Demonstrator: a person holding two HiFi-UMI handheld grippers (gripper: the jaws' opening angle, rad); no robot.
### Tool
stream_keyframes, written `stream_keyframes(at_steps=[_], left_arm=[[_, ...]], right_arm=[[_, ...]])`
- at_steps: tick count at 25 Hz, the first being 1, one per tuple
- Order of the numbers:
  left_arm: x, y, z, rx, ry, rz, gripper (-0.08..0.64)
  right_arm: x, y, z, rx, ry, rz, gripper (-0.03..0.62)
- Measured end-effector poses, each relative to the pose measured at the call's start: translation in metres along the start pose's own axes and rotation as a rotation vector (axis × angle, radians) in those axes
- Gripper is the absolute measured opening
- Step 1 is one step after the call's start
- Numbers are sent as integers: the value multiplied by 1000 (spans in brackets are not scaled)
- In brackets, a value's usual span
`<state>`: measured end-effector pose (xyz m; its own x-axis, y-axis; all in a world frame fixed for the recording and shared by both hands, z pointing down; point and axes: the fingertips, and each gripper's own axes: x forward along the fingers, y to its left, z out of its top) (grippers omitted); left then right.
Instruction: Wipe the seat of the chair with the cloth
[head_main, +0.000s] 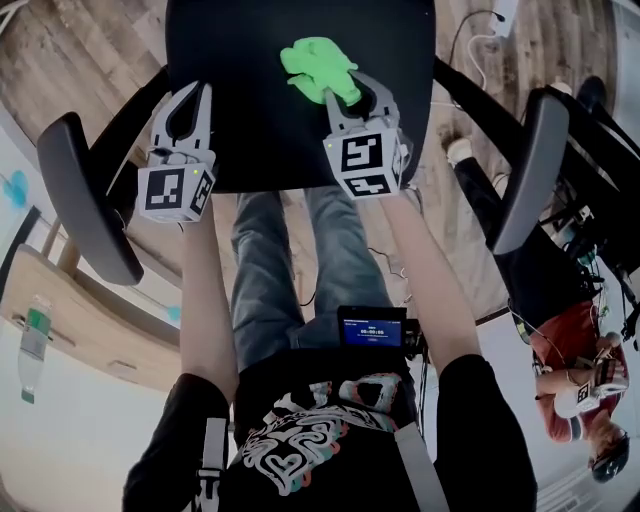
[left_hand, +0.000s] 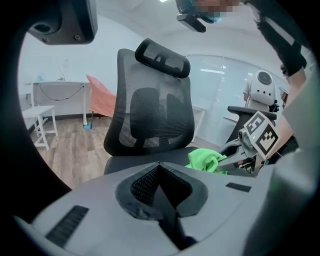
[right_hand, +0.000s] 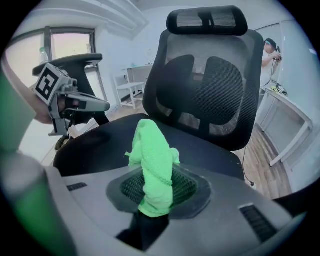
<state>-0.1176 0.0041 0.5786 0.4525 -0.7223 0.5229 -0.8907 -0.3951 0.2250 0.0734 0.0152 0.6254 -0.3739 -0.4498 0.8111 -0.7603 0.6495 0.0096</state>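
Your right gripper (head_main: 357, 92) clamps the cloth (head_main: 318, 68), which trails straight ahead of its jaws onto the seat (head_main: 250, 60). Your left gripper (head_main: 190, 100) is pinched empty alongside.

One chair (head_main: 250, 60), one green cloth (head_main: 316, 62), two tools (head_main: 194, 95) (head_main: 357, 92)

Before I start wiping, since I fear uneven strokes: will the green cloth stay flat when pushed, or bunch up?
Probably floppy: the cloth is crumpled and folded where the right claw pinches it. Likely light: it looks like thin, nubby fabric. It may bunch more against the seat.
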Motion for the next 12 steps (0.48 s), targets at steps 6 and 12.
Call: stream_keyframes(at_steps=[6,12], left_arm=[[5,1,-6,-5,9,2,-2],[11,0,-13,-14,26,-8,-2]], right_arm=[[10,1,-6,10,20,-15,98],[16,-1,-13,-22,38,-14,98]])
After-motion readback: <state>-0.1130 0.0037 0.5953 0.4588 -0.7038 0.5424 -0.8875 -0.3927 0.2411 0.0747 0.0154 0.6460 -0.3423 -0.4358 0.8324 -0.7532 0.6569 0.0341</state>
